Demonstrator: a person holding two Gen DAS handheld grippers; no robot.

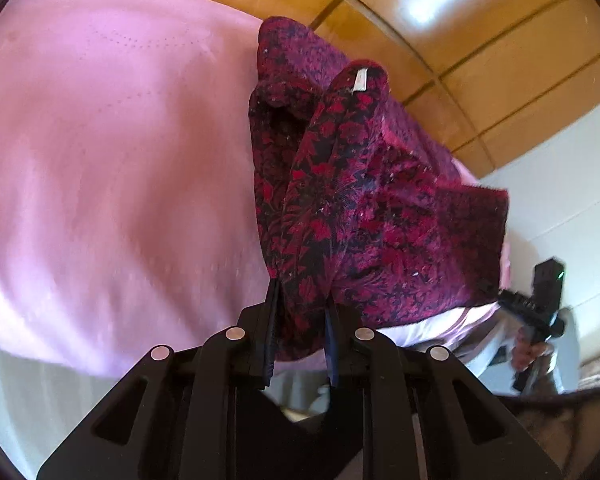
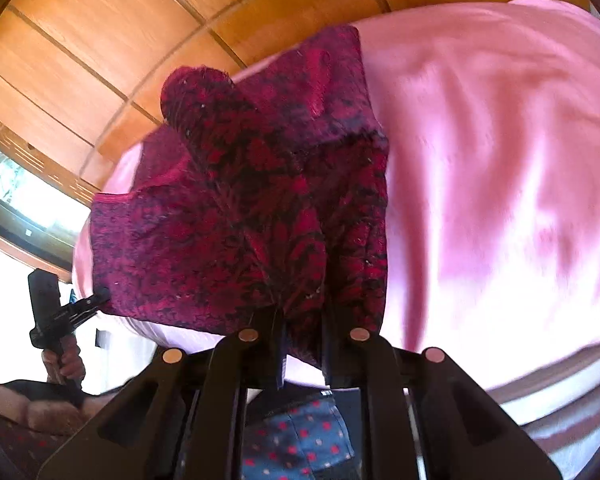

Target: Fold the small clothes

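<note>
A small dark red and black floral garment [image 1: 340,200] hangs over a pink bed sheet [image 1: 100,160]. My left gripper [image 1: 302,308] is shut on its near edge, cloth bunched between the fingers. In the right wrist view the same garment [image 2: 240,220] is held by my right gripper [image 2: 302,316], shut on another part of its near edge. Each gripper shows in the other's view: the right one [image 1: 512,300] at the garment's right corner, the left one [image 2: 96,298] at its left corner. A white label [image 1: 359,80] shows on a folded-up part.
Wooden wardrobe panels [image 1: 460,40] stand behind the bed. A window [image 2: 16,196] is at the left in the right wrist view. A white wall [image 1: 572,200] is at the right. Blue dotted cloth [image 2: 300,436] lies below the right gripper.
</note>
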